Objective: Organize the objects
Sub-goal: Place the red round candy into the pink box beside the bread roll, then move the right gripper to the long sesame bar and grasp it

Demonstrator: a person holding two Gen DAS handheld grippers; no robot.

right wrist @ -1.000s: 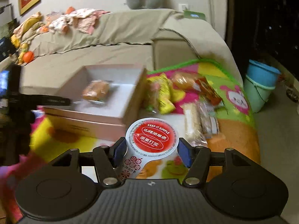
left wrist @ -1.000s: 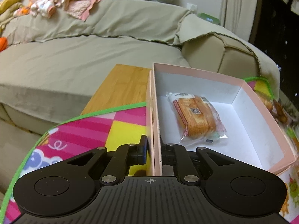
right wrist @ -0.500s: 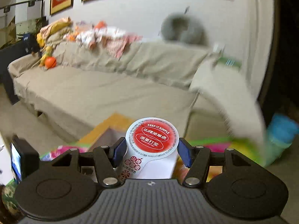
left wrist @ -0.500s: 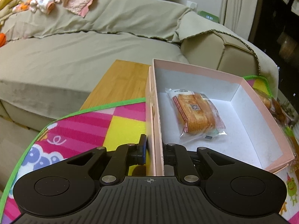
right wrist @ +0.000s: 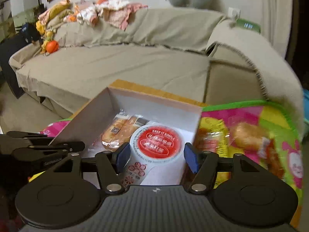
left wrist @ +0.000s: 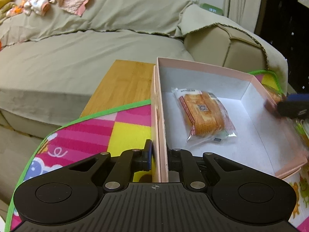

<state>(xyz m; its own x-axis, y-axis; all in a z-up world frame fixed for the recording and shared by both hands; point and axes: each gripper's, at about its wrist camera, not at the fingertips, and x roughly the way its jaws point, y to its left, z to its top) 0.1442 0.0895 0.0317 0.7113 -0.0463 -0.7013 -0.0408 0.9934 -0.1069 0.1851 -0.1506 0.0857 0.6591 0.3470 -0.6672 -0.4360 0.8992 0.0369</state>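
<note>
The right gripper (right wrist: 156, 159) hangs over the pink box (left wrist: 204, 66) with the red-lidded cup (right wrist: 156, 144) between its pads. Its jaws have just been opening, and a gap shows at the cup's 3 o'clock side, so it looks released. The cup should settle upright beside the wrapped pastry (left wrist: 202, 114), at its 4 o'clock. The left gripper (left wrist: 159, 154) is clamped on the box's wall, steadying it.
</note>
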